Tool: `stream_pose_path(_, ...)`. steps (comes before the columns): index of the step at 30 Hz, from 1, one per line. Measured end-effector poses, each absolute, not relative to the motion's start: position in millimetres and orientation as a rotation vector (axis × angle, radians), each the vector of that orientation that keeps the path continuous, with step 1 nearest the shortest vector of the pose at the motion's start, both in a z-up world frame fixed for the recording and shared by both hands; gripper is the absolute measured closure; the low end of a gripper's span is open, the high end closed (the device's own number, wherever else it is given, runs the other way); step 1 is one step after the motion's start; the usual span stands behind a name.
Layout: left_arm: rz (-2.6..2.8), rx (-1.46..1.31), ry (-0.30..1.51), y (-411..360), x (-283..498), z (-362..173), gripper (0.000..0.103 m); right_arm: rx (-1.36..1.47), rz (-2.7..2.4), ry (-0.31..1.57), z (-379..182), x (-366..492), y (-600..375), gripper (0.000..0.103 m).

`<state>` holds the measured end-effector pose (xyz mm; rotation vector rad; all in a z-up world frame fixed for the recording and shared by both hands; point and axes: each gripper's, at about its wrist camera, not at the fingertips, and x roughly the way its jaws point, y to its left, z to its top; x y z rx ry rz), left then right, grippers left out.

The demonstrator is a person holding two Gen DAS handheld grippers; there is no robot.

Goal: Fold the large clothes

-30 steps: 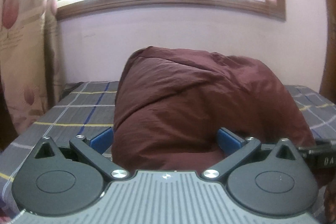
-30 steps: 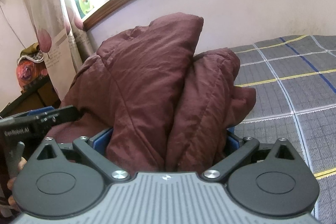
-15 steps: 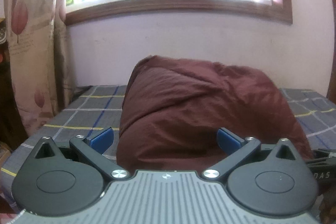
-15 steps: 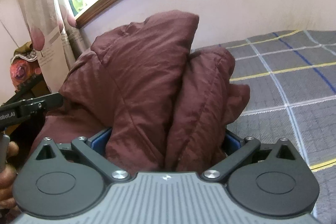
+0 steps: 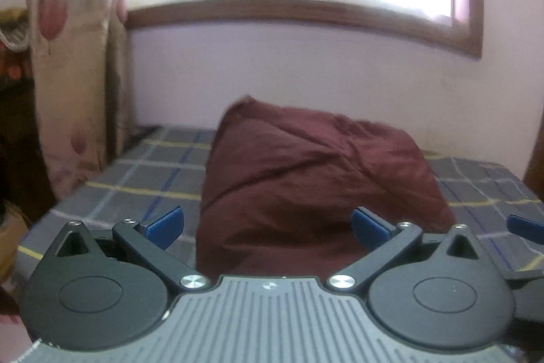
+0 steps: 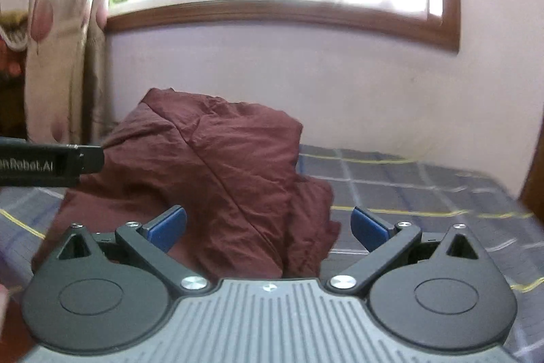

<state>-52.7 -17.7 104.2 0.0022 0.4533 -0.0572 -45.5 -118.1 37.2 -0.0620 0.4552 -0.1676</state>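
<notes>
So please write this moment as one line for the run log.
left gripper: open, off cloth | right gripper: open, off cloth | maroon garment: bundled heap on checked bed cover | fold: looks finished

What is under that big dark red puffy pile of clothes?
The folded maroon padded garment lies on a grey checked bedsheet with yellow and blue lines. The sheet shows all around it; anything directly beneath is covered.
</notes>
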Motion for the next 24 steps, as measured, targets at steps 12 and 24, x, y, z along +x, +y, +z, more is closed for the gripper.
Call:
stream_pose_path(12,-0.028,-0.017,0.649,-5.3,-61.0,98.4,0.000,-0.044,-0.173,0.604,42.7,-53.2,-91.5,0.000)
stream_pose_path(24,-0.041,-0.006,0.679,-5.4,-60.5,93.2,0.000,-0.009,-0.181,0.670,34.8,-49.2,-92.0,0.000)
